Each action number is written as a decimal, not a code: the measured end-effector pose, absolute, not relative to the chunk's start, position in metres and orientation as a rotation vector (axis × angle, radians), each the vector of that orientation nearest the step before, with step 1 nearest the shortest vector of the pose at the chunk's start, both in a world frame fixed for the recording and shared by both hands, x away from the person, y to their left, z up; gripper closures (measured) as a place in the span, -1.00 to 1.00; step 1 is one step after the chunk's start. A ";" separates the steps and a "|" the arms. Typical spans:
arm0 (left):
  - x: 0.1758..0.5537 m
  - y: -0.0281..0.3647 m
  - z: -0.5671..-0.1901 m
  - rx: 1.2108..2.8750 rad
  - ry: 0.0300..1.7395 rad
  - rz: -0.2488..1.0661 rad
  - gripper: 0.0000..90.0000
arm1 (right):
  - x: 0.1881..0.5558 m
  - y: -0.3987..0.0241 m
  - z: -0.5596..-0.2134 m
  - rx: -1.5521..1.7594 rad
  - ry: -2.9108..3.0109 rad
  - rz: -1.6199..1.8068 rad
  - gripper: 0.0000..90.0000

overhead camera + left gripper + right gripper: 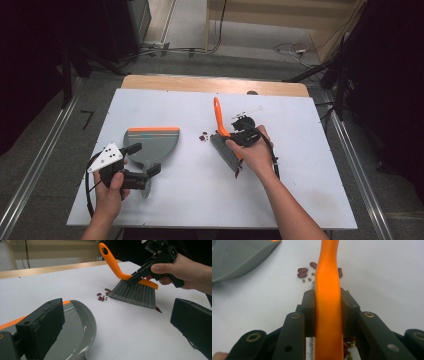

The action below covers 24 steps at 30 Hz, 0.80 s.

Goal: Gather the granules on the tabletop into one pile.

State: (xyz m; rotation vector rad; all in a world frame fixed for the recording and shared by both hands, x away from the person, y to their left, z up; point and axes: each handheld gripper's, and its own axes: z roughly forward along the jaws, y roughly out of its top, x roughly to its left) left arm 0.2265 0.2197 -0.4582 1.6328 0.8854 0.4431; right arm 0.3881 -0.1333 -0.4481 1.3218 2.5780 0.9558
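Brush (225,142): right of the table's middle, bristles down on the white table (165,195), orange handle rising up and away from the person.
Grip: right gripper (239,136) has its jaws pinched on the orange handle low down, just above the bristle head; in the right gripper view the pads (309,312) press the handle from both sides.
Feel: looks like light, stiff plastic with soft grey bristles that will splay if pushed hard; the smooth handle could twist in the pads, so the low hold near the head seems the sound one.
Beans (102,296): a small cluster of red and tiny green ones just beside the bristles, on the dustpan side; one stray bean (158,309) on the other side of the head. They look hard and likely to roll.
Dustpan (150,145): left of the middle, flat on the table, orange lip facing away, well apart from the beans.
Left gripper (145,160): jaws spread wide around the dustpan's handle end, not pinching it.
Next, I'd guess: short, light strokes toward the dustpan.
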 end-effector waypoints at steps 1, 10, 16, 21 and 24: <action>0.227 0.220 -0.458 1.631 0.886 0.443 -1.00 | 0.387 -0.133 -0.446 1.326 2.572 0.954 0.53; 0.227 0.219 -0.458 1.630 0.884 0.443 -1.00 | 0.387 -0.099 -0.426 1.304 2.567 1.046 0.53; 0.227 0.220 -0.458 1.625 0.883 0.447 -1.00 | 0.392 -0.066 -0.431 1.277 2.595 1.005 0.53; 0.227 0.220 -0.458 1.627 0.885 0.443 -1.00 | 0.409 -0.059 -0.448 1.403 2.565 0.973 0.53; 0.226 0.220 -0.458 1.628 0.886 0.442 -1.00 | 0.414 -0.069 -0.451 1.439 2.543 0.965 0.52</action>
